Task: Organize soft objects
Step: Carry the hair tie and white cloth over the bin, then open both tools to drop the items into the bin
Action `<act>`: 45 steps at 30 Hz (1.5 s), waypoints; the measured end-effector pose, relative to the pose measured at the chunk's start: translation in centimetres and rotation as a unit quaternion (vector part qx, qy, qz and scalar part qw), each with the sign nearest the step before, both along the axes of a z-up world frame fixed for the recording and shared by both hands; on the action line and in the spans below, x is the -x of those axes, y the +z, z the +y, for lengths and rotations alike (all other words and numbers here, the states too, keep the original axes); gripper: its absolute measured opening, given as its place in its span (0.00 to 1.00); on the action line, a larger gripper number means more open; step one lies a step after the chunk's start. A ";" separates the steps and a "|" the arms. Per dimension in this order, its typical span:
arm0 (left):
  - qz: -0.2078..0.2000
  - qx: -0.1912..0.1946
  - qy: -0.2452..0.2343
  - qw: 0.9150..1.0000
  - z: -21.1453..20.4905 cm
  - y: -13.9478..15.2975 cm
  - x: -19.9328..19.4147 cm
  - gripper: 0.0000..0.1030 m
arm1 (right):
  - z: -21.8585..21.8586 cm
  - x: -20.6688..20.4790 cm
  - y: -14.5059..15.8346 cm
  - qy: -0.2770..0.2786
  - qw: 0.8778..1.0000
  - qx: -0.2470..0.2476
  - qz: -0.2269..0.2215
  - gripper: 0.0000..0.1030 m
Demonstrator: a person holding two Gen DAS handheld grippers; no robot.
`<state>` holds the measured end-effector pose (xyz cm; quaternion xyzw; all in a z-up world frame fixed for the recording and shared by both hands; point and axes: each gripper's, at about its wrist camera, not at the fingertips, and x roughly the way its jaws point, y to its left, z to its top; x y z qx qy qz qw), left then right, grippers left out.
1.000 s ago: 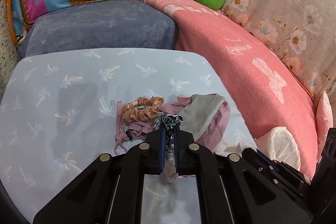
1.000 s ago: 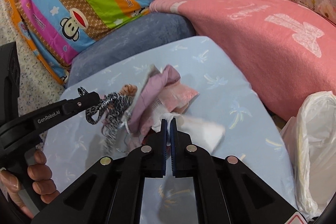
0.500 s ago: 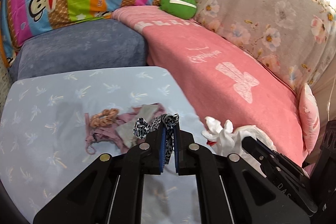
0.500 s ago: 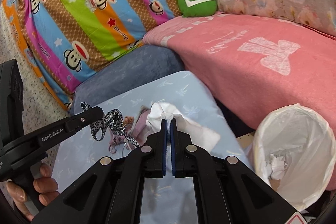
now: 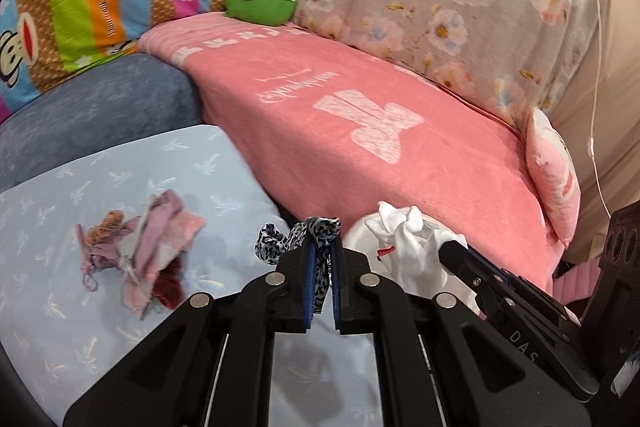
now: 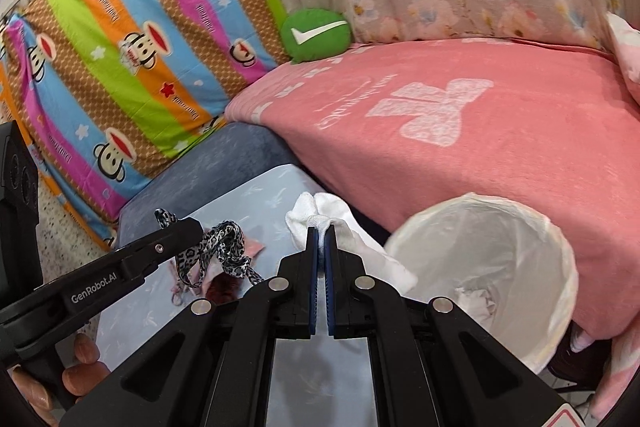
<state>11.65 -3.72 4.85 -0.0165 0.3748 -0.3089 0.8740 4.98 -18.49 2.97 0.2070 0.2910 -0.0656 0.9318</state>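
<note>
My left gripper (image 5: 321,242) is shut on a leopard-print ribbon (image 5: 280,239), which dangles off its tips above the blue table's right edge; the same ribbon (image 6: 224,251) hangs from that gripper (image 6: 191,227) in the right wrist view. My right gripper (image 6: 321,231) is shut on a white cloth (image 6: 316,213), lifted beside a white-lined bin (image 6: 532,227). The left wrist view also has that cloth (image 5: 404,243), pinched by the right gripper (image 5: 446,249). A pile of pink and mauve soft items (image 5: 148,247) with a scrunchie stays on the table.
The light blue palm-print table (image 5: 60,307) sits against a grey-blue cushion (image 5: 96,103) and a pink blanketed sofa (image 5: 400,155). A green round cushion (image 6: 314,35) lies at the back. Crumpled paper (image 6: 478,301) lies inside the bin. A person's hand (image 6: 76,375) holds the left gripper.
Both grippers rose and swung right, away from the pile. The ribbon and the white cloth came up off the table with them. The bin came into the right wrist view.
</note>
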 end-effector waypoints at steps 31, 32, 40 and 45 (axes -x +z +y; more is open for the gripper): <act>0.020 -0.039 -0.098 0.994 -11.7 -2.5 3.4 0.14 | -11.4 5.6 -3.5 -0.097 0.995 -0.032 0.023 0.09; 0.021 -0.040 -0.095 0.994 -11.7 -2.5 3.4 0.19 | -11.5 5.7 -3.6 -0.102 0.994 -0.031 0.021 0.10; 0.010 -0.039 -0.069 0.997 -10.9 -2.4 3.2 0.49 | -11.5 5.8 -3.5 -0.106 0.994 -0.033 0.019 0.18; 0.011 -0.039 -0.057 0.998 -10.0 -2.4 3.0 0.49 | -11.1 5.7 -3.4 -0.098 0.994 -0.030 0.020 0.20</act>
